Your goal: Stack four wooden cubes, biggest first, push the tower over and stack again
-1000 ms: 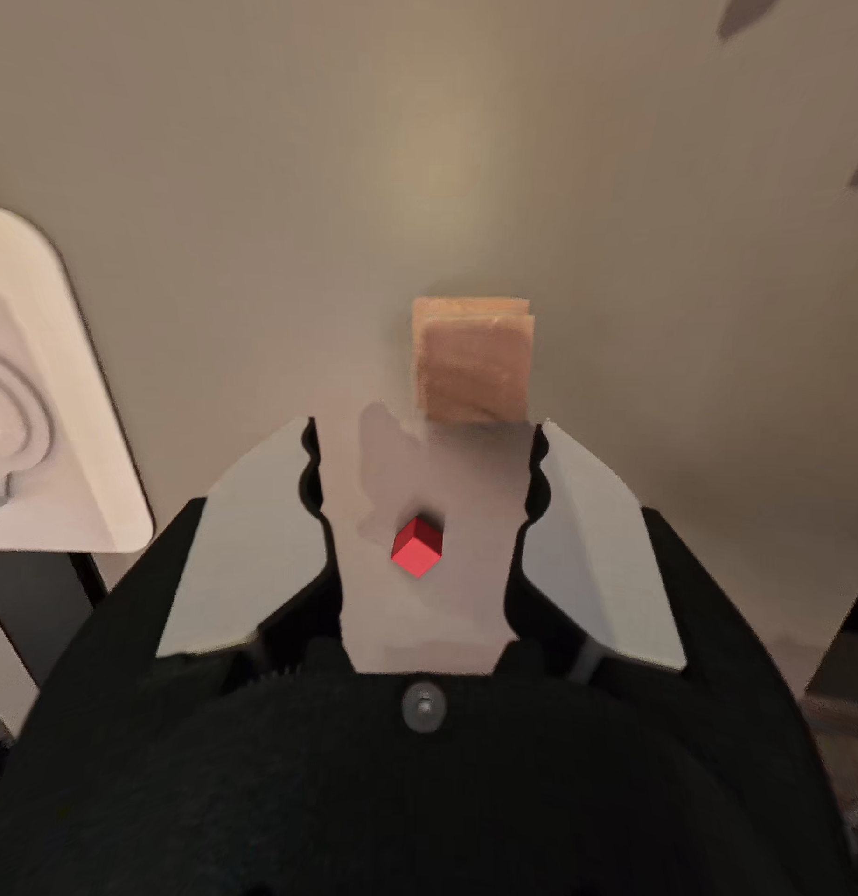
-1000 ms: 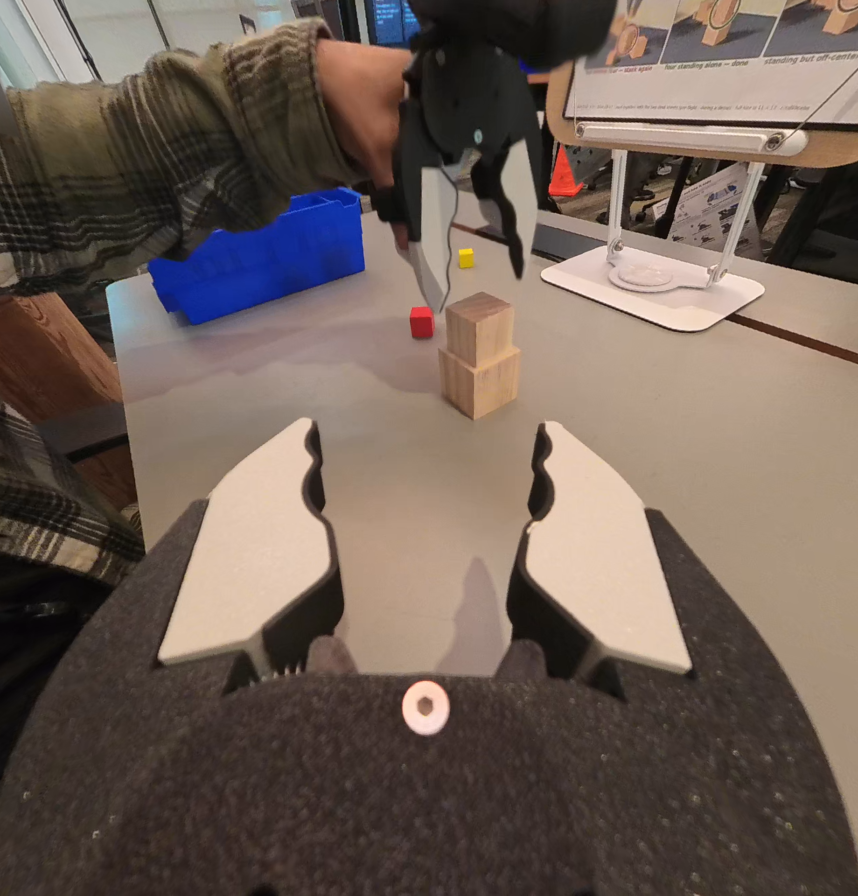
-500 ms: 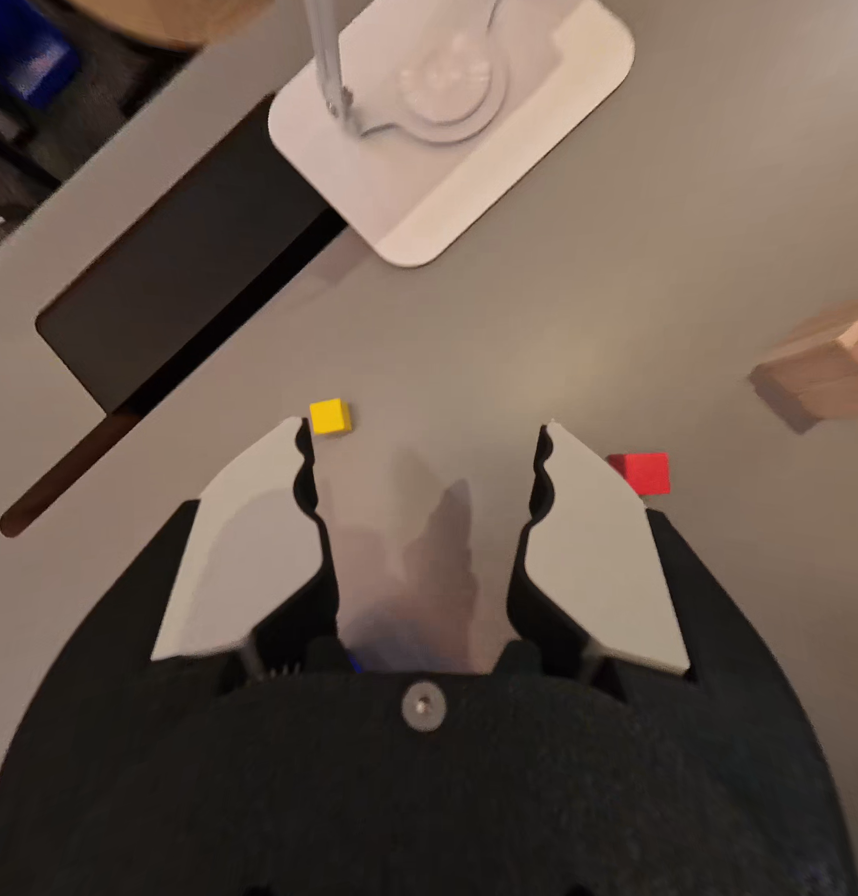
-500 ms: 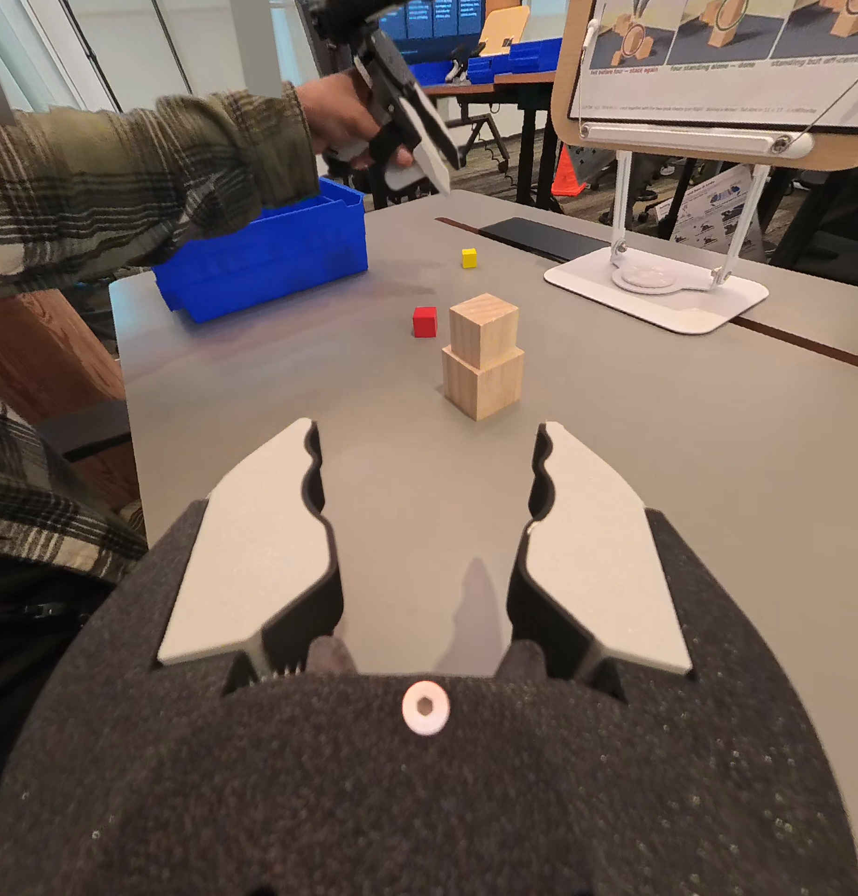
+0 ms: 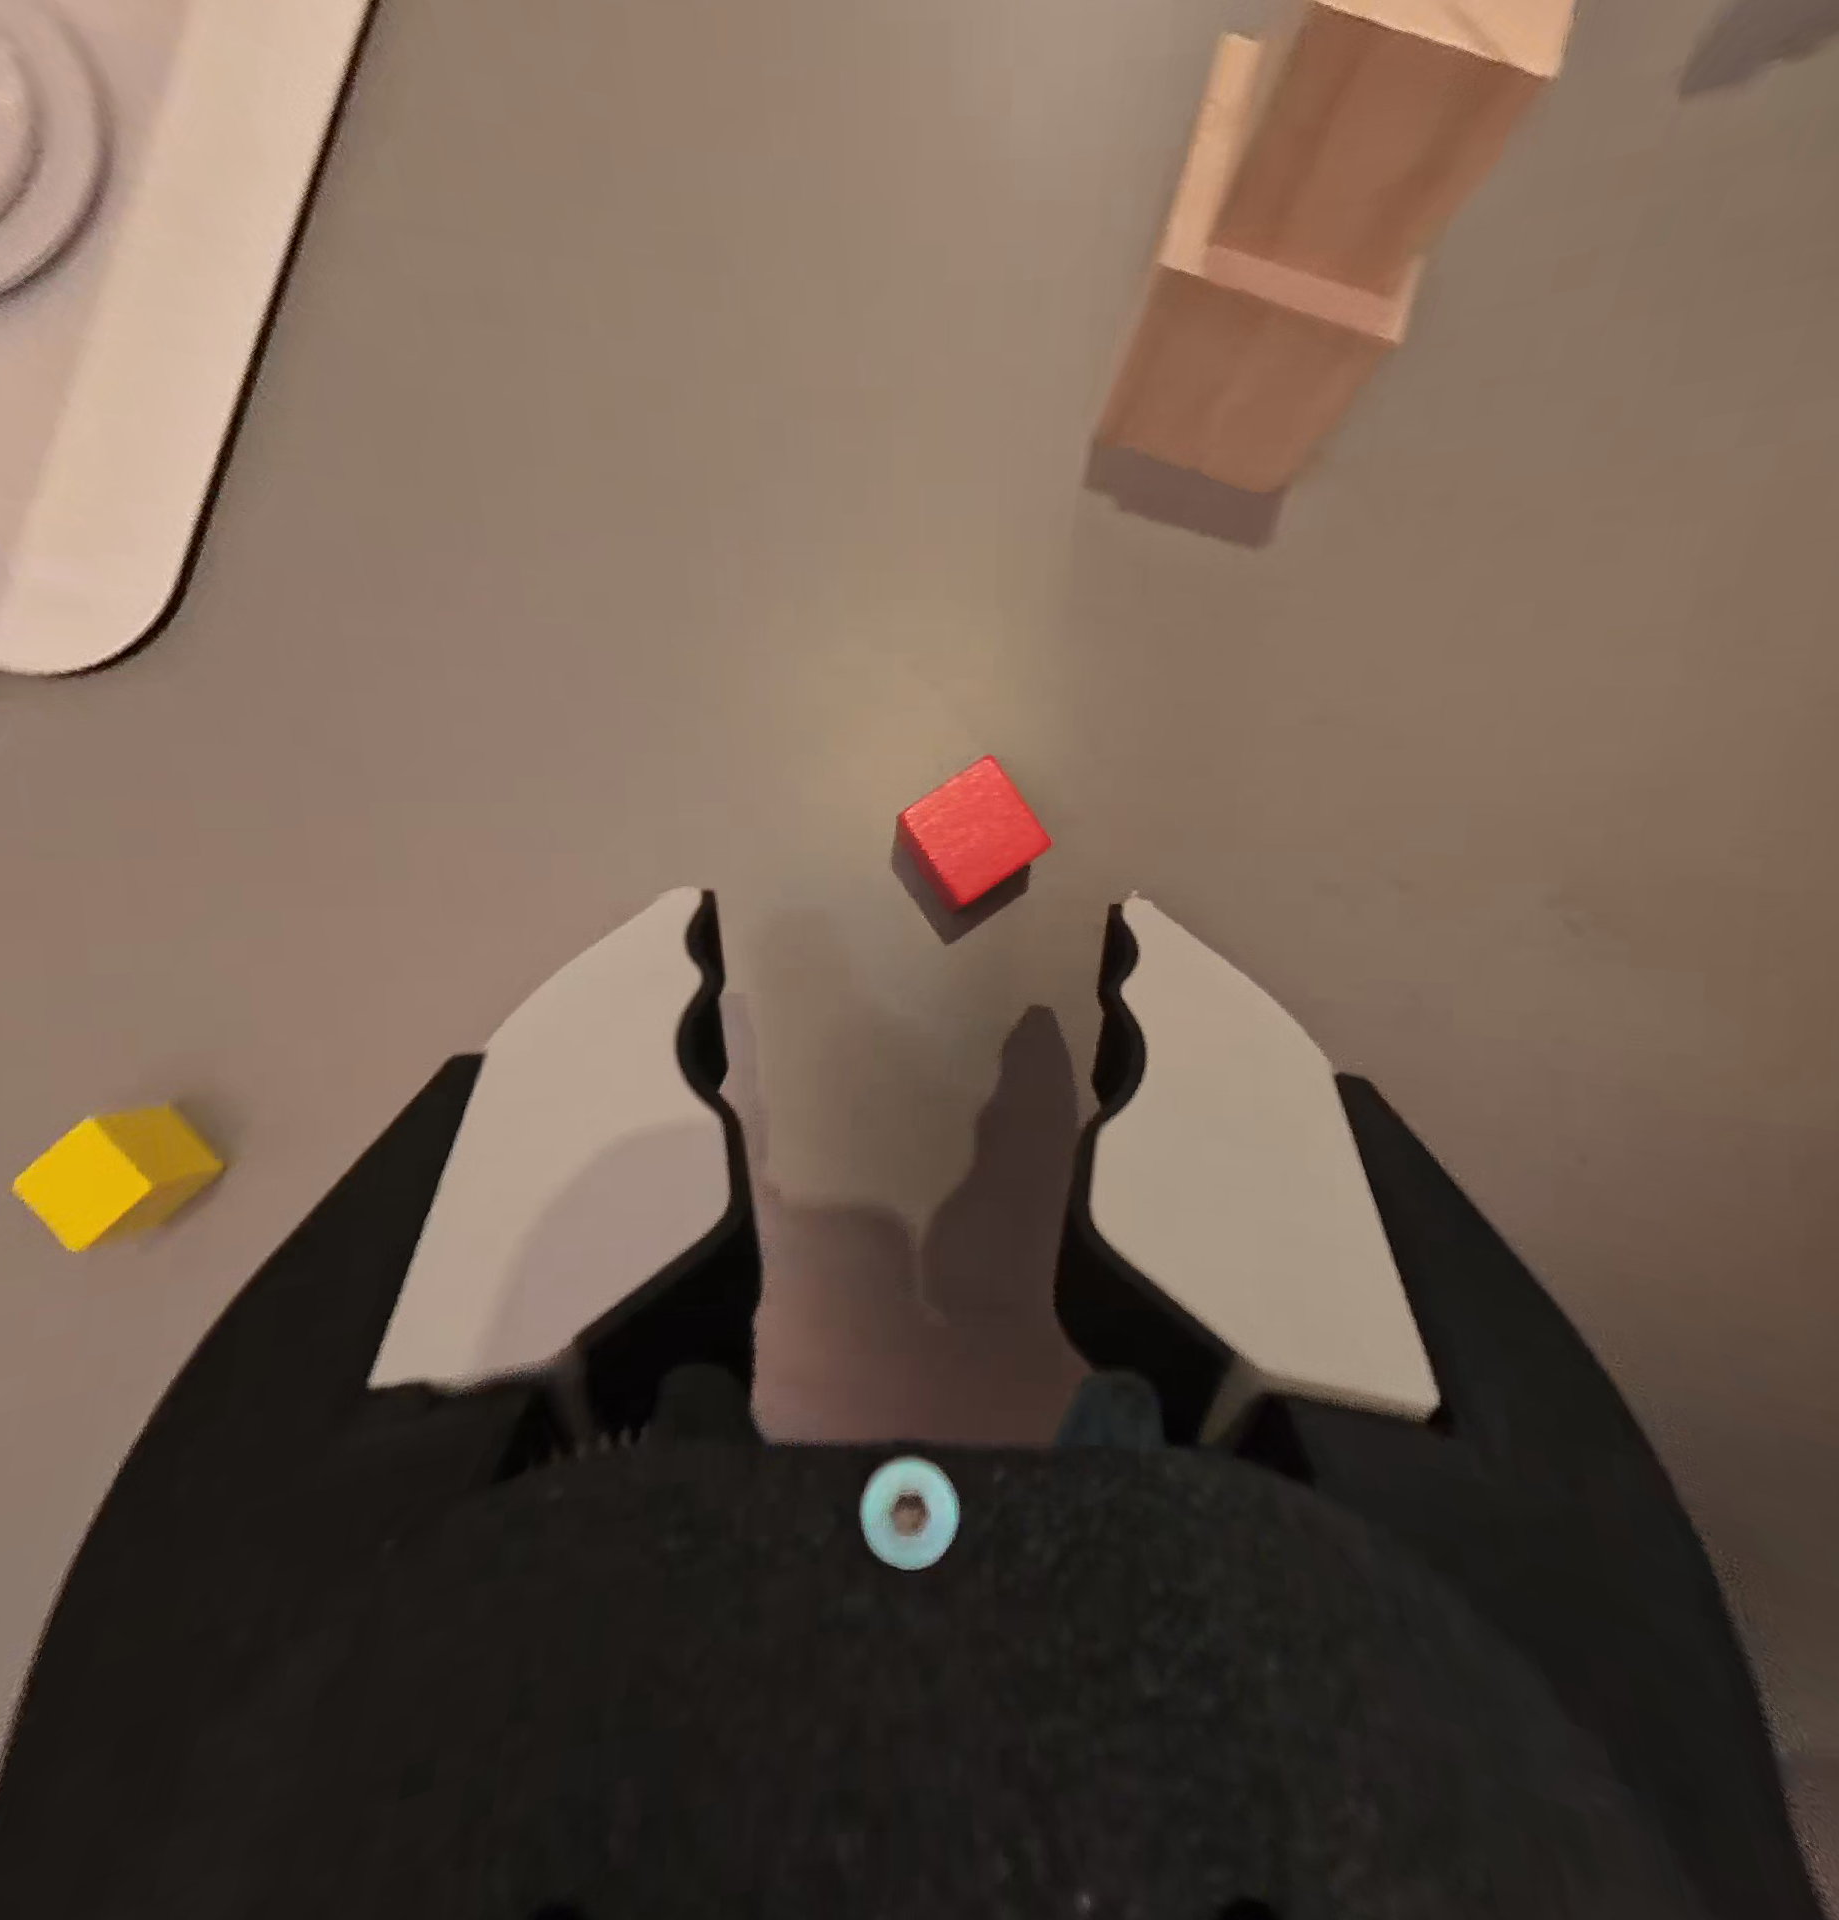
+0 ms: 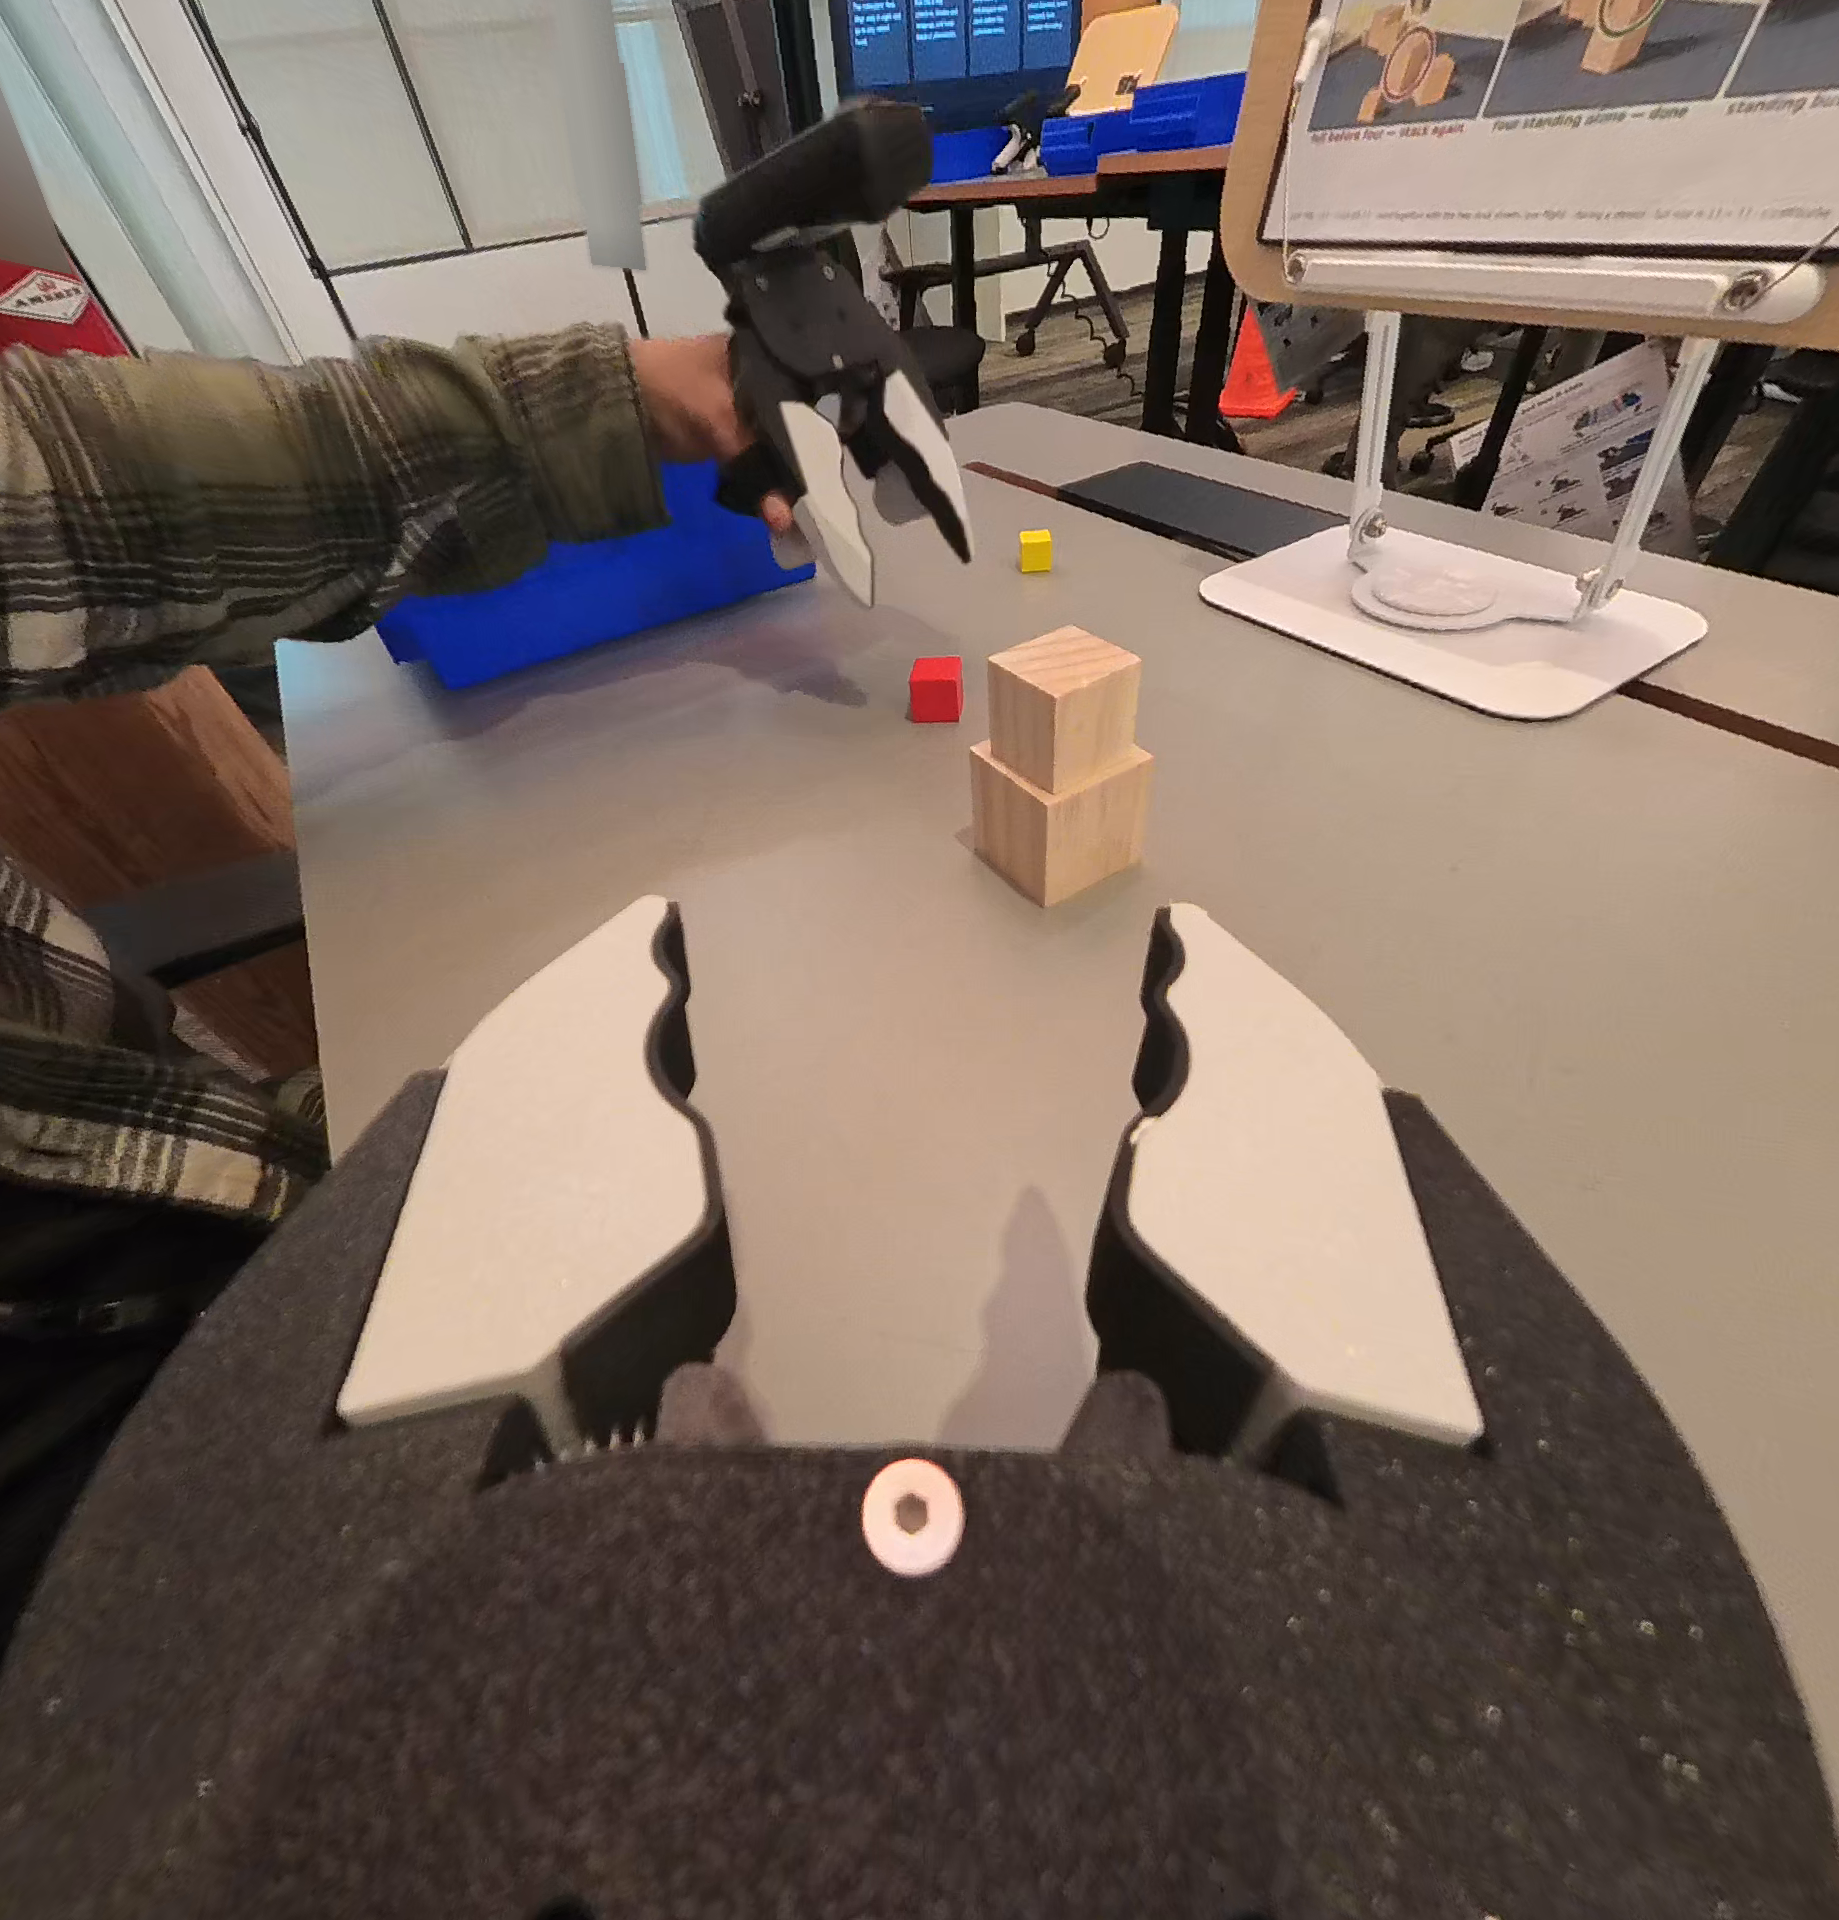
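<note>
Left wrist view: your left gripper [image 5: 910,914] hangs above the grey table [image 5: 634,468] with its jaws spread and nothing between them. The red cube [image 5: 972,828] lies on the table just ahead of the fingertips, apart from them and slightly right of centre. The yellow cube [image 5: 115,1174] sits well off to the left. At upper right, the smaller wooden cube [image 5: 1382,135] rests on the larger wooden cube [image 5: 1247,374], forming a two-block stack. A white stand base [image 5: 94,343] occupies the upper left corner.

In the right wrist view, your right gripper [image 6: 915,920] is held low over the table, jaws spread and empty, pointing toward the stack from a short way back. The left gripper appears raised and tilted downward, above and left of the red cube. A blue bin [image 6: 582,603] stands behind it. The red cube is just left of the stack; the yellow cube lies farther back.
</note>
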